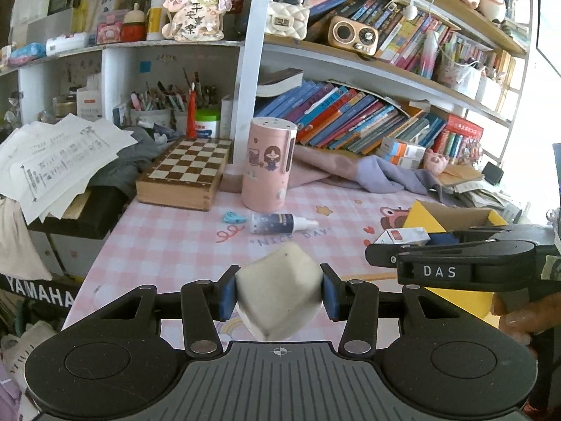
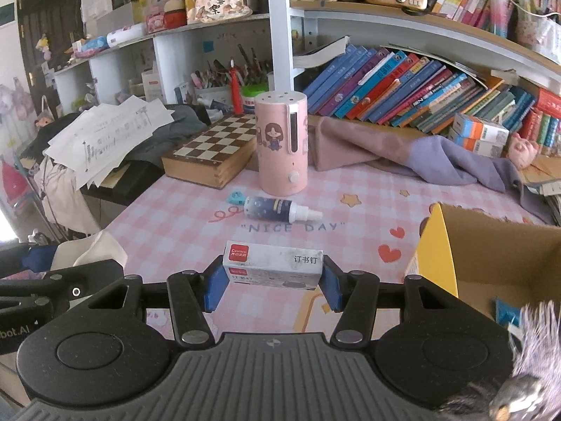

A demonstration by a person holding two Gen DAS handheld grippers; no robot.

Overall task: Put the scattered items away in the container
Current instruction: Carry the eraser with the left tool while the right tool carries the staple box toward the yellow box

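The left tongs [image 1: 278, 296] are clamped on a pale, blocky eraser-like lump [image 1: 279, 294], its corners tilted between the blue pads [image 1: 226, 296], held clear above the bench [image 1: 168, 238]. The right tongs [image 2: 273, 282] are pressed against the two short ends of a box of staples [image 2: 272, 263], a white and grey carton with a red brand patch, lifted level over the pink checked mat [image 2: 350, 231]. Just to the right of the right tongs stands the container, an open cardboard box with yellow outer walls [image 2: 436, 249]; something blue [image 2: 506, 310] already lies on its floor (what it is cannot be told, since a fuzzy purple thing at the frame edge covers part of it). Further out, near the middle of the bench, a small spray bottle [image 2: 277, 208] with a dark starry label and white nozzle lies on its side, and touching or just beside its base is a small turquoise item [image 2: 236, 197], too small to name. Behind these stands a tall pink cylinder with a cartoon girl [image 2: 282, 144], which looks like a fixture rather than scattered clutter, beside a wooden chessboard case [image 2: 210, 151]. As a judgement, the task is partway along: at least one item is in, two are in hand and need dropping into the box, and the bottle and turquoise piece are left to collect.
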